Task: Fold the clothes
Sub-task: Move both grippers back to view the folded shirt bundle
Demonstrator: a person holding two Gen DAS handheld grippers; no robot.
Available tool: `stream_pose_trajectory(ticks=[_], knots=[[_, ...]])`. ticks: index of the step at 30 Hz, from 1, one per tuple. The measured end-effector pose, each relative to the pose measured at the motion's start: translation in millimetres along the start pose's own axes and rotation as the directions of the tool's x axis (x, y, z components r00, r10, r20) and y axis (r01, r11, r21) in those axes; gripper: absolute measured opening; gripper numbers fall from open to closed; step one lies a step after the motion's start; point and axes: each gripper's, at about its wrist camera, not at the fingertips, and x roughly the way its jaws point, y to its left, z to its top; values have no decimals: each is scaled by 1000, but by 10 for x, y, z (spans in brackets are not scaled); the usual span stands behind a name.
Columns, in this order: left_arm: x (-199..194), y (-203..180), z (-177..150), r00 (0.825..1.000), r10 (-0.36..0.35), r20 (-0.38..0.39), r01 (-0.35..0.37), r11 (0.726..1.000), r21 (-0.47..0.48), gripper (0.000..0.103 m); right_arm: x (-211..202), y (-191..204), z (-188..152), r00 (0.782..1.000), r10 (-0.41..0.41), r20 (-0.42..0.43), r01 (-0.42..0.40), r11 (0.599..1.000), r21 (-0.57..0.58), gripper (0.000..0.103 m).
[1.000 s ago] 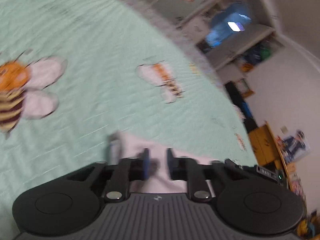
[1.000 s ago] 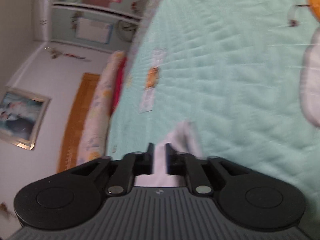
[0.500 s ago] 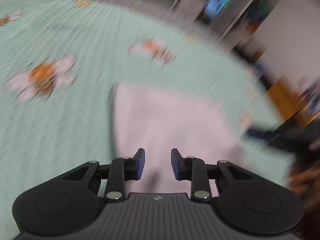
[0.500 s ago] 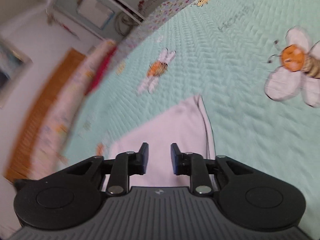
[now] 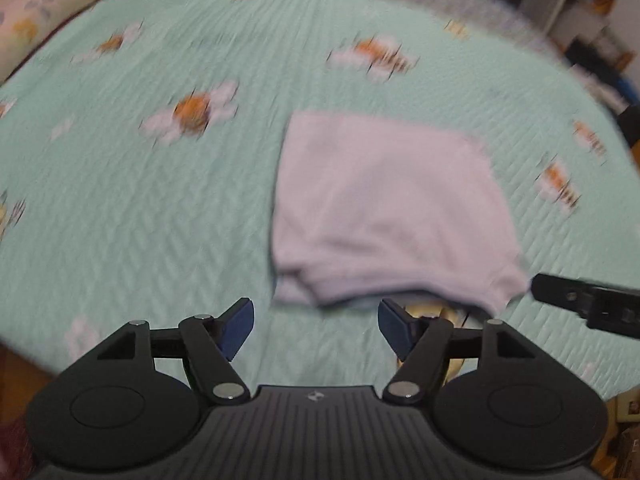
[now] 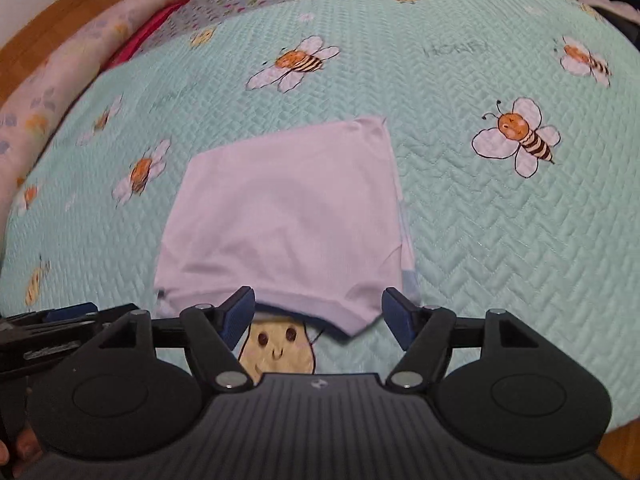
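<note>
**Folded garment released on the bed, both grippers clear**

Left wrist view, left to right: the mint quilted bedspread (image 5: 120,208) with its bee print fills the frame; the left hand-held gripper (image 5: 316,326) sits at lower centre, its jaws having just been opening, now spread wide with nothing between them. Right of centre lies the pale pink garment (image 5: 384,208), folded into a compact rectangle, its doubled hem edge nearest the camera. At the right edge, part of the right hand-held gripper (image 5: 588,300) intrudes.

Right wrist view, left to right: a rolled floral pillow (image 6: 60,80) borders the upper left; the garment (image 6: 280,220) lies flat at centre; the right hand-held gripper (image 6: 318,312), also just opened, hangs released above the garment's near hem without touching it.

The wide jaws and downward tilt suggest a fold was just laid and let go. The next step is probably a further fold or smoothing.
</note>
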Motion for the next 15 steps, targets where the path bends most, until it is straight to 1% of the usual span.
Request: stream_pose_trajectory(ticks=[3, 10, 15], knots=[[-1, -98, -86, 998, 16, -56, -16, 1000, 6, 72, -120, 152, -58, 999, -54, -5, 53, 995, -79, 70], [-167, -266, -164, 998, 15, -64, -15, 1000, 10, 72, -364, 176, -195, 1000, -14, 8, 15, 992, -123, 70], [-215, -373, -208, 998, 16, -67, -16, 1000, 9, 72, -424, 113, -256, 1000, 13, 5, -13, 993, -119, 70]])
